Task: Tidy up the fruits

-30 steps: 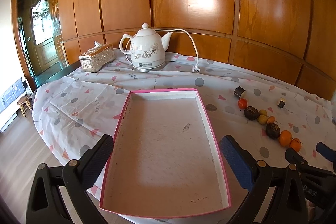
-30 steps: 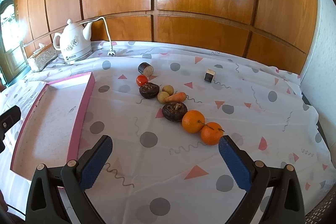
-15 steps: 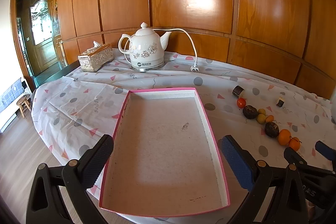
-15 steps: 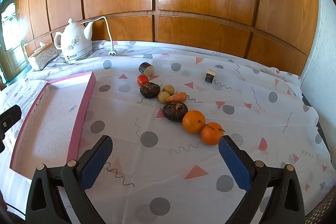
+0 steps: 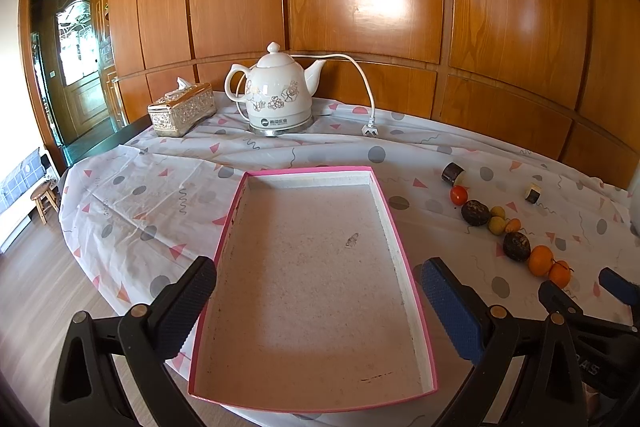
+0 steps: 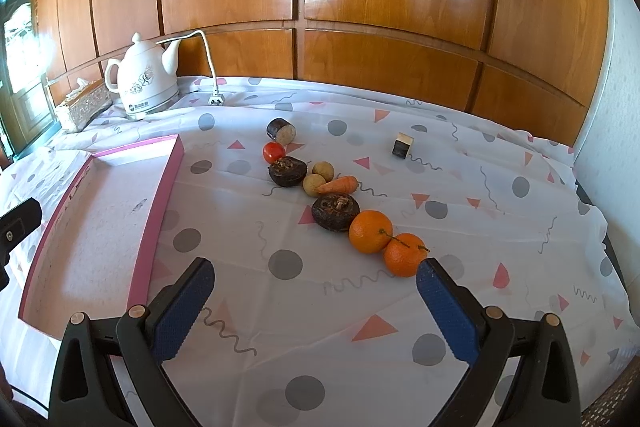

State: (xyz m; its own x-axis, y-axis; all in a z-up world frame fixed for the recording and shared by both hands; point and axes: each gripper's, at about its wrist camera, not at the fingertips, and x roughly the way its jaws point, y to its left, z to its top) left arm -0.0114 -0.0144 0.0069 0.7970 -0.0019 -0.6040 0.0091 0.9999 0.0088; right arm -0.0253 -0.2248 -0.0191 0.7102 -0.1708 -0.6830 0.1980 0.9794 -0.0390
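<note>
— Right gripper (image 6: 314, 301): spread wide, nothing between the pads; hanging above the cloth with the nearest orange (image 6: 405, 254) just ahead, close to the right pad.
— And the rest of the fruit?
— Strung out ahead in a line; second orange (image 6: 370, 231) touching the first, then a dark round fruit (image 6: 335, 213), a carrot (image 6: 337, 184), two small yellow-green fruits (image 6: 314, 184), another dark one (image 6: 287, 170), a tomato (image 6: 273, 152).
— Left gripper (image 5: 318, 303)?
— Equally wide, holding nothing; poised over the near end of the pink tray (image 5: 404, 269), bare inside.
— Likely trouble?
— Probably the two oranges; touching, seemingly joined by a thin stem, so closing on one may drag or roll the other; round skins apt to squirt out of an off-centre pinch.
— Anything else?
— Tray well off to the left of the right tool; long carry across the tablecloth (image 6: 460, 147), with a drop possible if held loosely; wrinkled cloth could snag low pads.
</note>
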